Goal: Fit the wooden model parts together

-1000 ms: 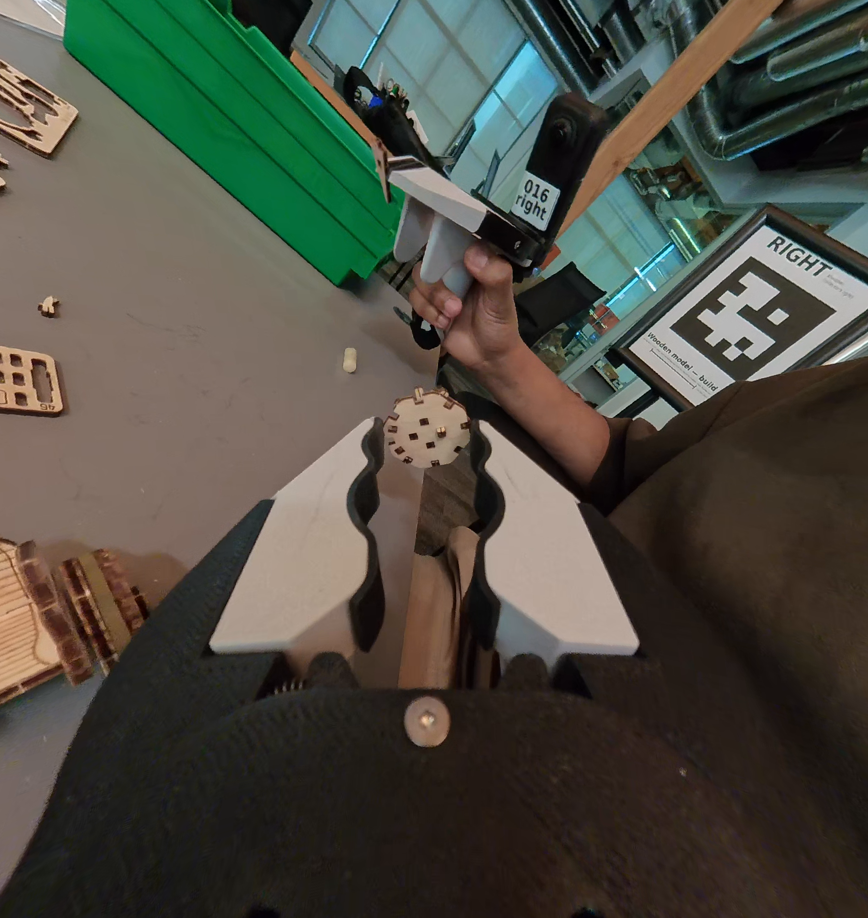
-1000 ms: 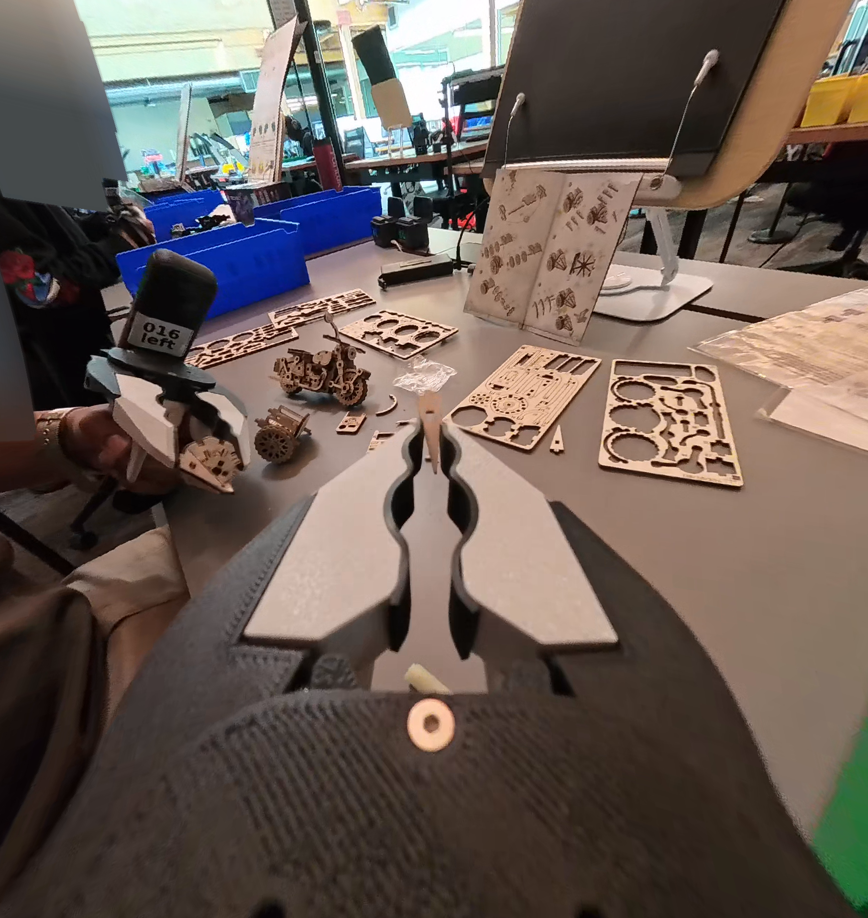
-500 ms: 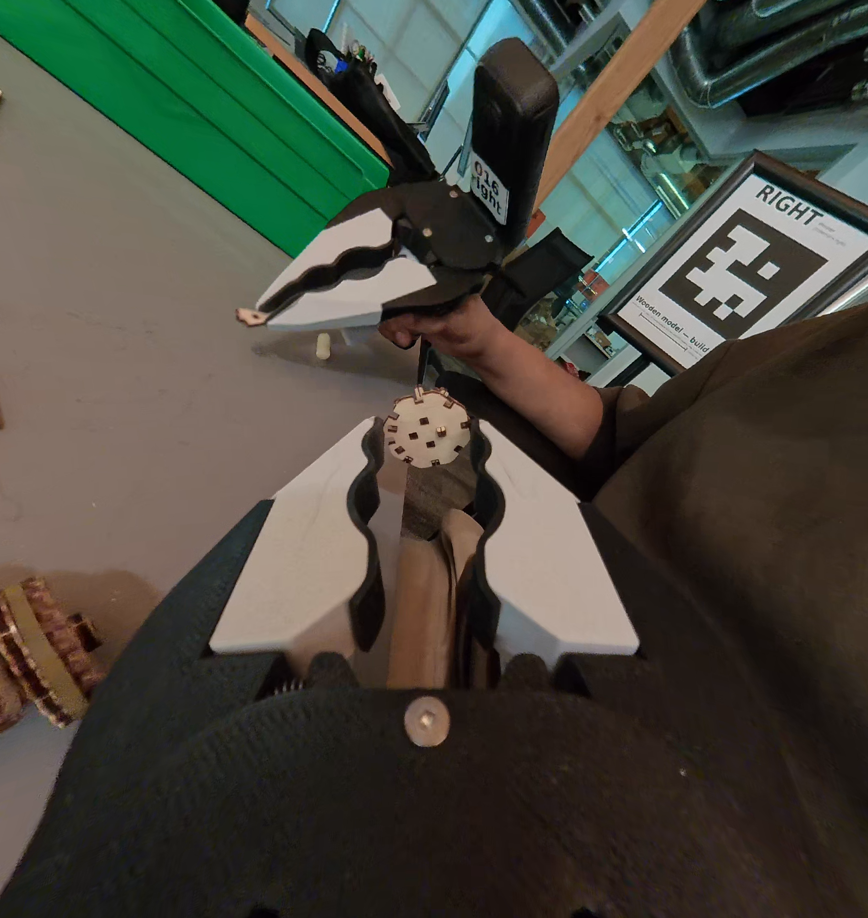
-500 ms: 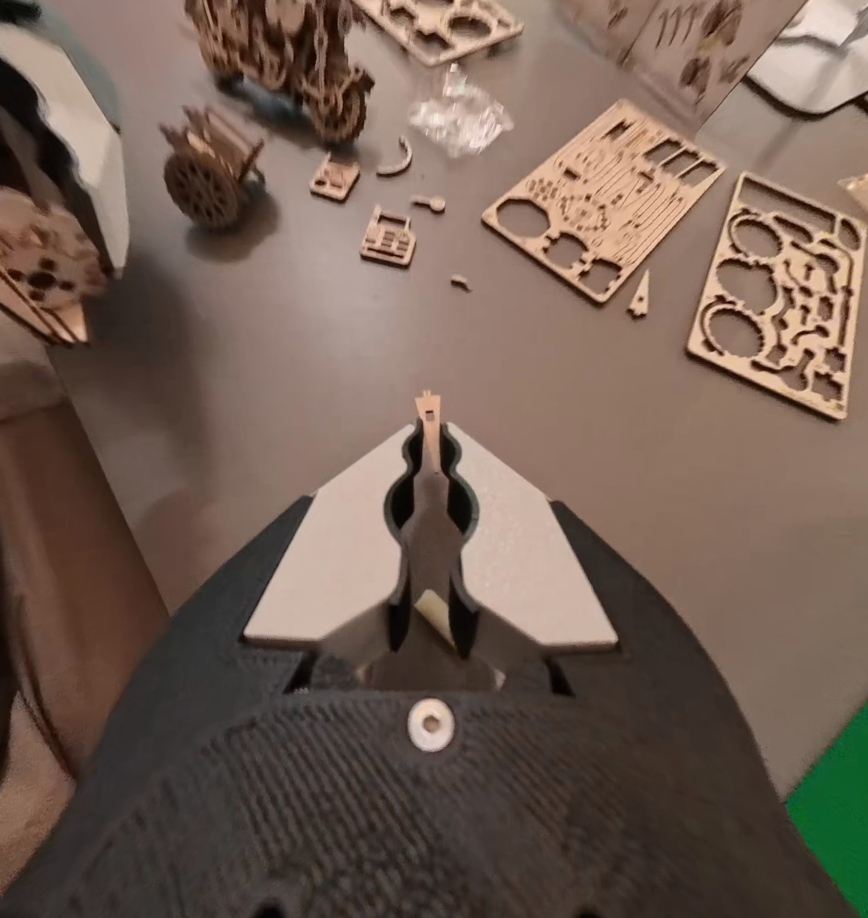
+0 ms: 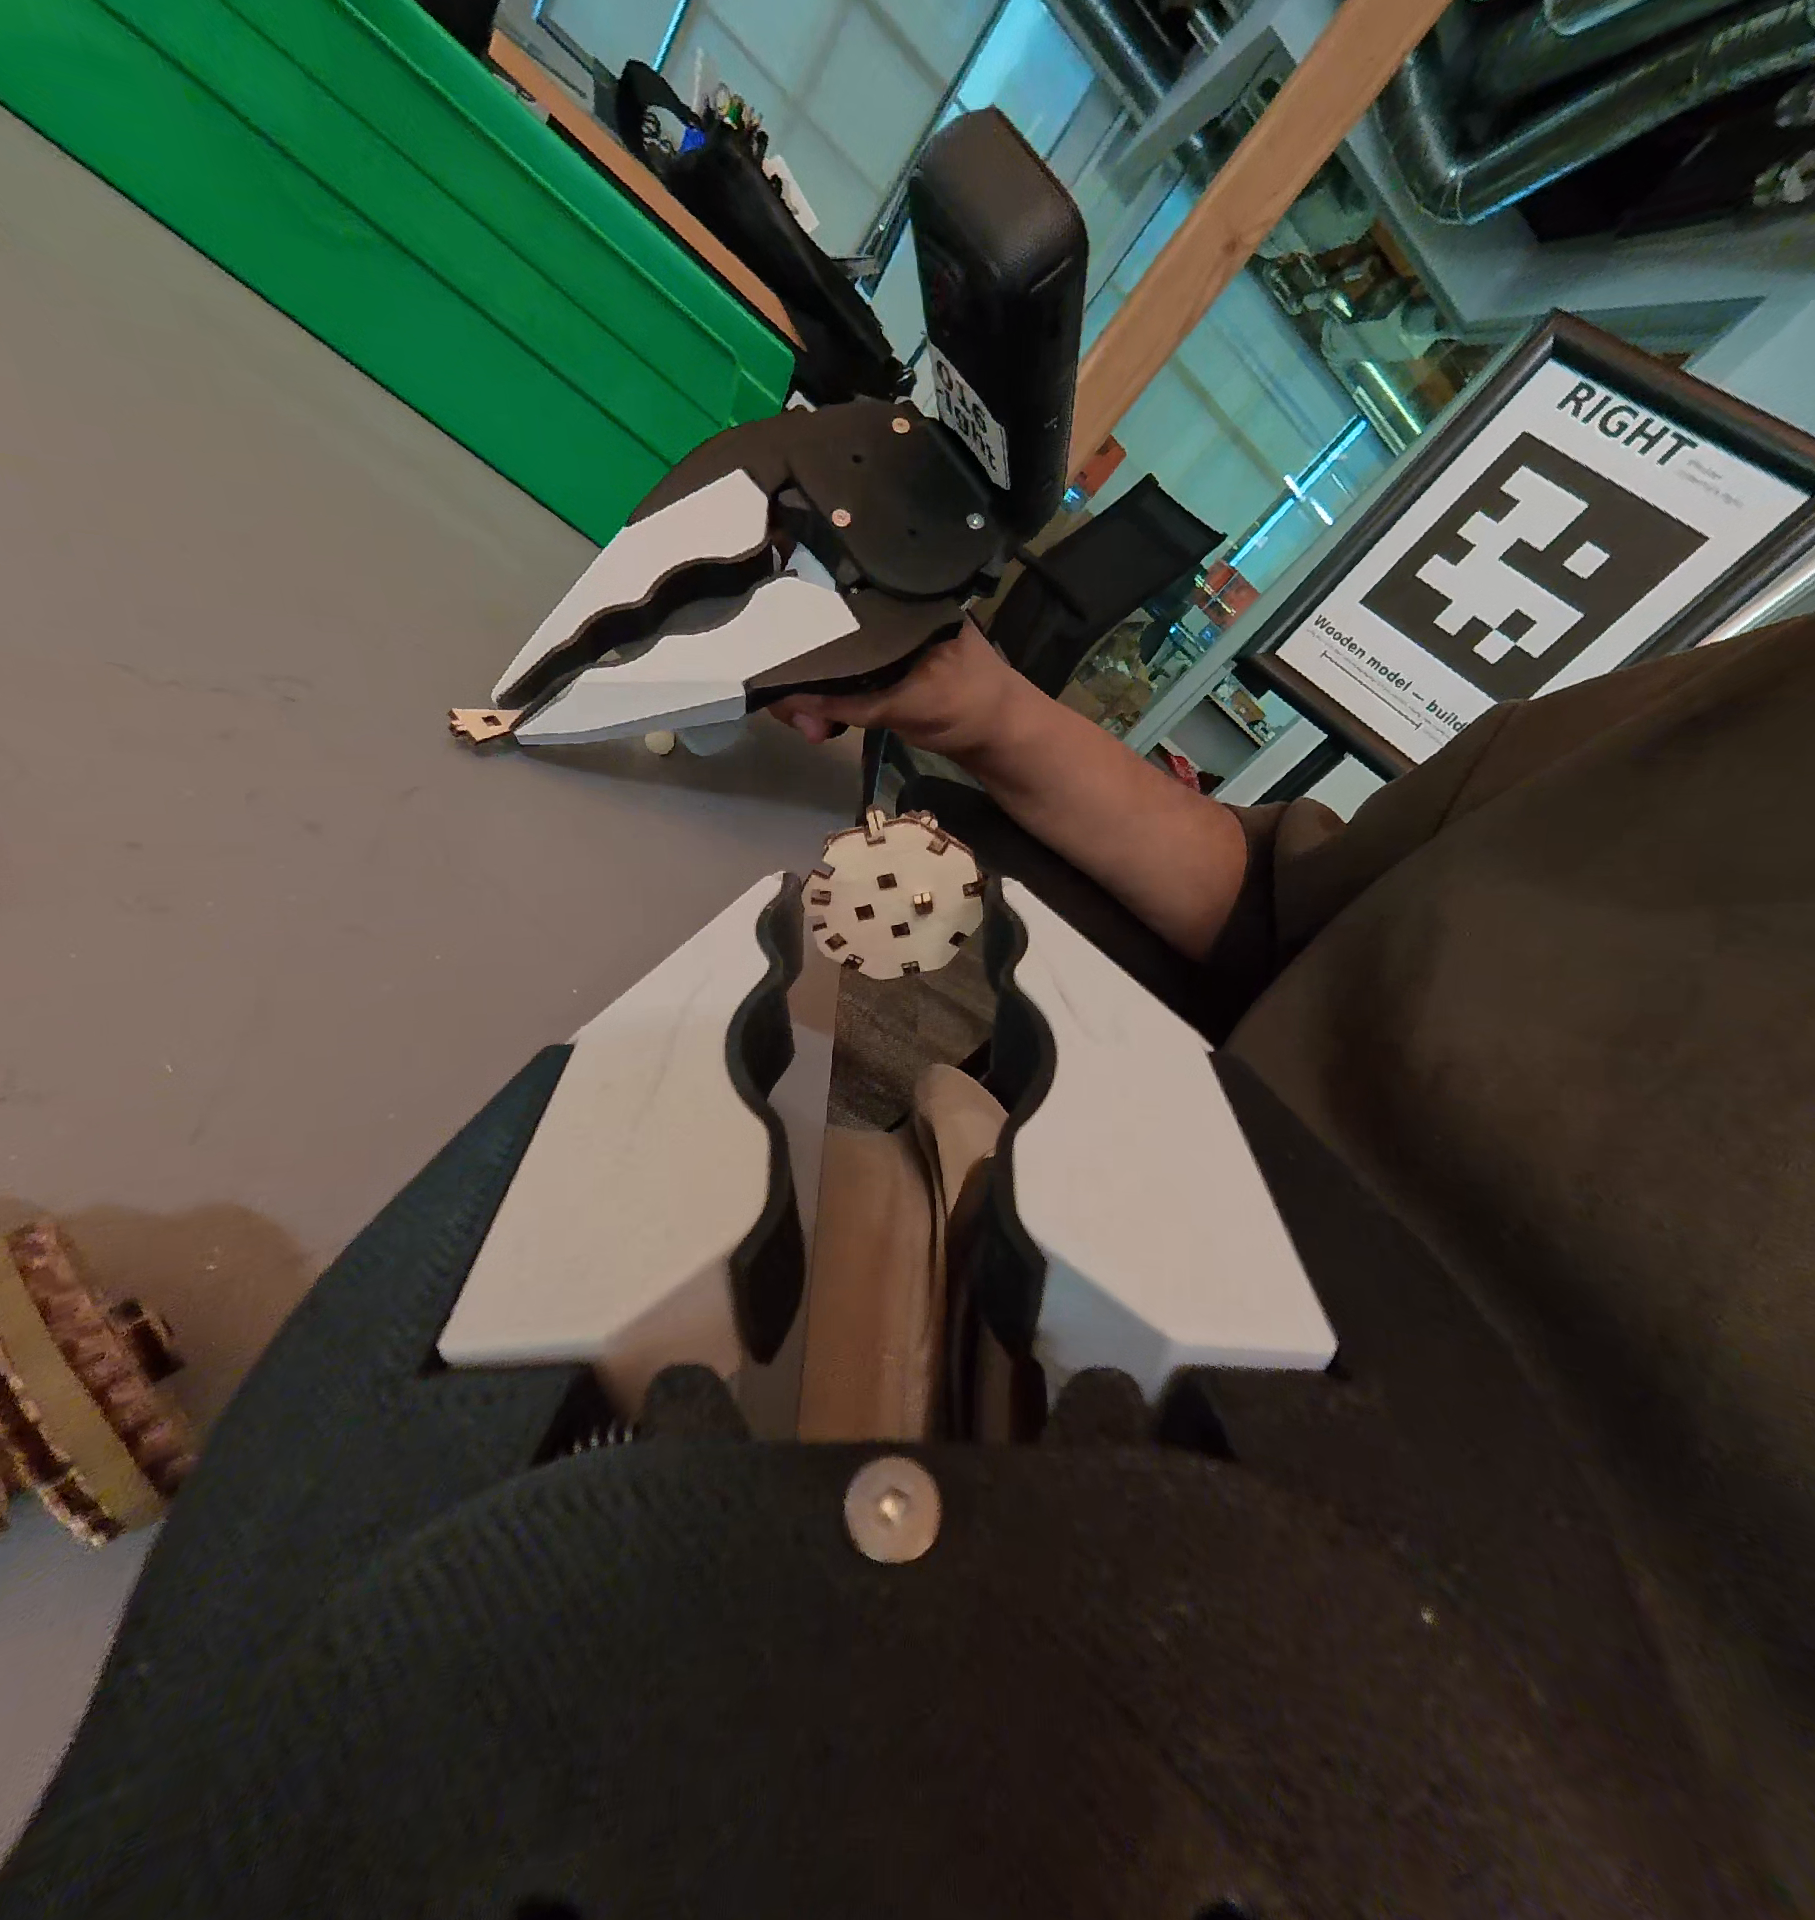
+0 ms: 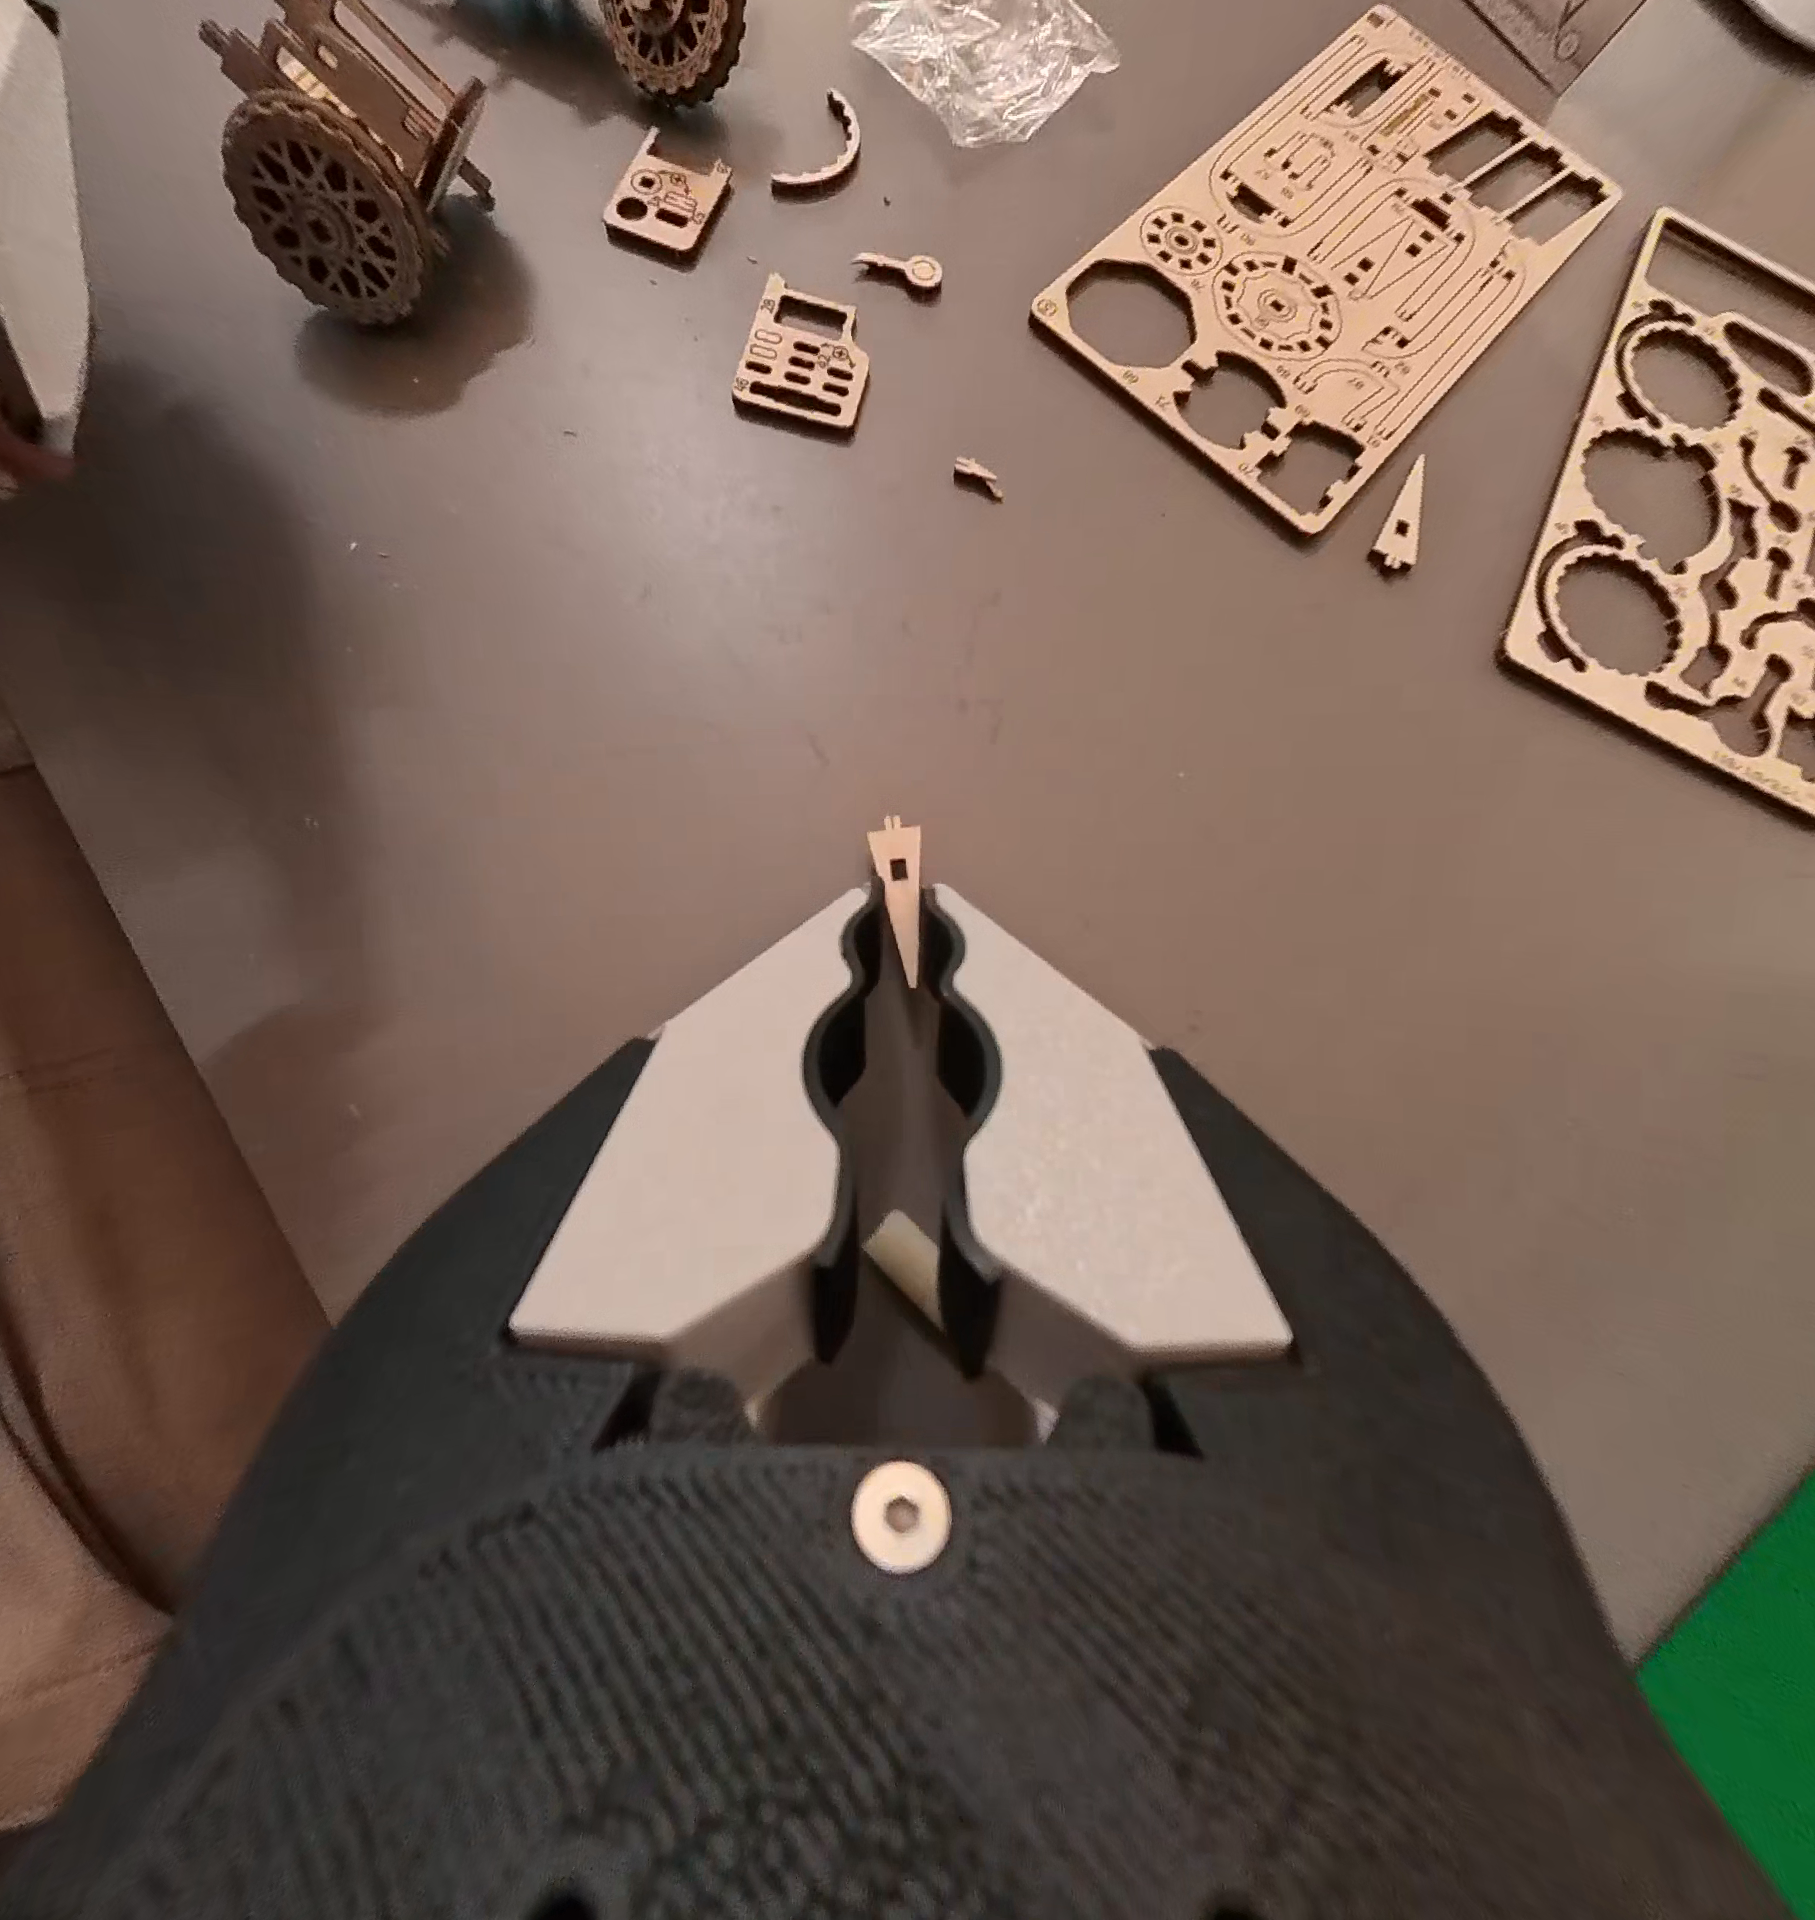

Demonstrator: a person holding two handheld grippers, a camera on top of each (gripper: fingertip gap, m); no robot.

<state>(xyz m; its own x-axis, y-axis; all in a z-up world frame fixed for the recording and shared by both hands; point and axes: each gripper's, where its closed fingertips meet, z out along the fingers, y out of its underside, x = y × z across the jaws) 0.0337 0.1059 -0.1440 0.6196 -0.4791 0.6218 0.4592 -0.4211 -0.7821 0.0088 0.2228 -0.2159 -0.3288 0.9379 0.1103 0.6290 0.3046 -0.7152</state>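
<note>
My left gripper is shut on a round wooden disc with small square slots, held at its fingertips beside the table edge. My right gripper is shut on a thin pointed wooden sliver that sticks out past its tips. In the left wrist view the right gripper points down and left, its tips and the sliver just above the grey table. A second pointed sliver lies loose on the table.
A wooden wheel assembly stands at the far left. Two punched-out wooden sheets, small loose parts and a plastic bag lie farther off. A green bin sits along the right edge. A framed sign stands behind. My hands' fingertips stand some 15 cm from each other.
My right gripper has tipped forward and come down to the table with the sliver still in it. My left gripper has kept the disc nearly still.
</note>
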